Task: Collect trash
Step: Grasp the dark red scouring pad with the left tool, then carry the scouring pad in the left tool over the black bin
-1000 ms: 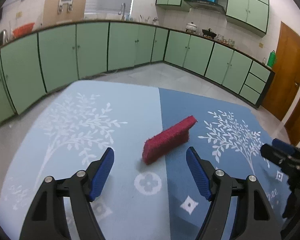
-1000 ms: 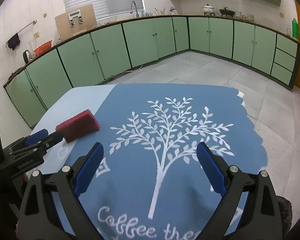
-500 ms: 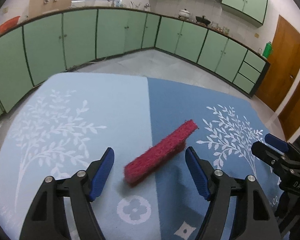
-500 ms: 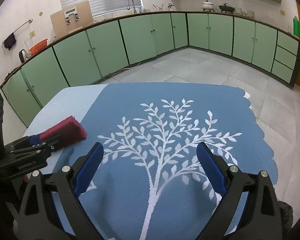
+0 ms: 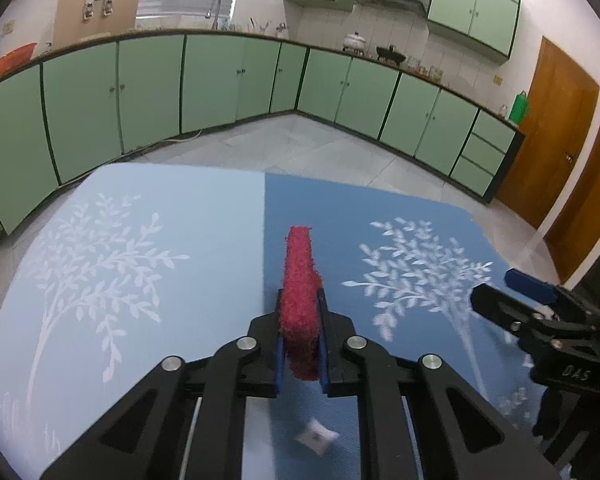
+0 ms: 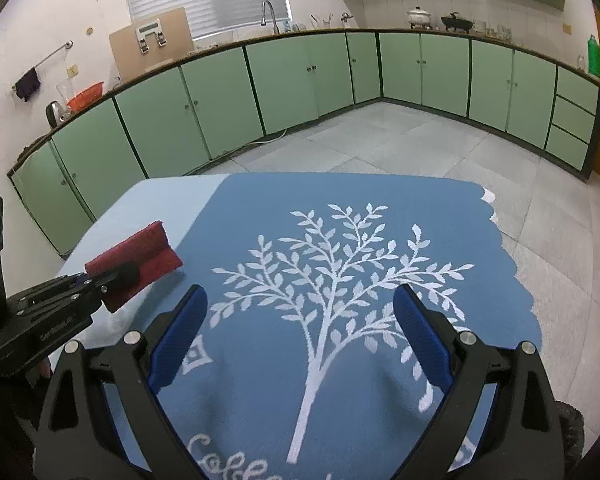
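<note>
Change: since a second ago your left hand-held gripper (image 5: 299, 336) has just been closing its jaws, and the red scouring pad (image 5: 300, 300) that lay flat and slantwise ahead of them is now pinched between the blue pads.
Left hand-held gripper: narrow, clamped on the near end of the red scouring pad; the pad stands on its thin edge between the fingers and sticks out forward past the tips.
Pad, seen from the right wrist: the red scouring pad (image 6: 140, 258) juts from the left hand-held gripper (image 6: 100, 280) at the left of the view, over the border between the two cloths; whether its underside touches the cloth you cannot tell from here.
Right hand-held gripper: your right hand-held gripper (image 6: 300, 336) stands wide, nothing between its blue pads, hovering over the white tree printed on the dark blue cloth (image 6: 340, 208); it has kept its place.
Right hand-held gripper, seen from the left wrist: its black frame and one blue pad (image 5: 530, 286) show at the right edge, well apart from the pad.
Surface: covered by a light blue cloth (image 5: 172, 200) on the left and the dark blue cloth on the right, each with a white tree.
Surroundings: green cabinets (image 5: 148, 88) run along the walls beyond a tiled floor (image 6: 400, 148).
</note>
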{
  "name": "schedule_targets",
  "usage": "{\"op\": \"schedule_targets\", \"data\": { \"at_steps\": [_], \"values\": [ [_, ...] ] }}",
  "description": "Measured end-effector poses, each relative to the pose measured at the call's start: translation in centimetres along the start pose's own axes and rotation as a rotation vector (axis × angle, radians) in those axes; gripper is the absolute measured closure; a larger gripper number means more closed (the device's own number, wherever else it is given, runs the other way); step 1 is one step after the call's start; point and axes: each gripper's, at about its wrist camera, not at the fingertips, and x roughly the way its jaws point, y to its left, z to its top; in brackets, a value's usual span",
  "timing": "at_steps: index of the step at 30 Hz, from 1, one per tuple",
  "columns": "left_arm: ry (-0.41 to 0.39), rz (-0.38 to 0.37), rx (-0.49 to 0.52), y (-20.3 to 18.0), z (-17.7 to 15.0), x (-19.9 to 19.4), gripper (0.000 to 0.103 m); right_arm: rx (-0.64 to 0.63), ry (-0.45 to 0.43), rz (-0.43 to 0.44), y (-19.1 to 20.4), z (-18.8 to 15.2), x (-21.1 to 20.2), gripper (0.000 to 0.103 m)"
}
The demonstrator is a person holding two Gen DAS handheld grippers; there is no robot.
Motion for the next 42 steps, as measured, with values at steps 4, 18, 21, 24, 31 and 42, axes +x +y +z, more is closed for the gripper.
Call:
{"op": "schedule_targets", "data": {
  "at_steps": [4,18,21,24,31,42],
  "values": [
    [-0.025,0.003,0.011,-1.4,-0.2,-2.0,0.091,0.005,-0.010,0.012,0.0,-0.3,-1.4,0.012],
    [-0.061,0.018,0.031,-5.9,-2.7,-7.1,0.091,0.033,-0.055,0.017,-1.0,-1.6,-7.8,0.012],
    [-0.067,0.008,0.037,-7.0,-3.1,-8.0,0.091,0.027,-0.061,0.009,-1.4,-2.1,-9.3,0.012],
    [-0.075,-0.010,0.043,-8.5,-3.7,-9.0,0.091,0.025,-0.070,-0.003,-2.2,-3.0,-11.3,0.012],
    [-0.078,-0.067,0.084,-12.7,-5.3,-10.8,0.091,0.043,-0.082,-0.041,-4.7,-5.4,-15.6,0.012],
    [-0.057,-0.175,0.157,-20.4,-8.5,-12.1,0.091,0.083,-0.099,-0.136,-9.4,-9.7,-21.4,0.012]
  ]
}}
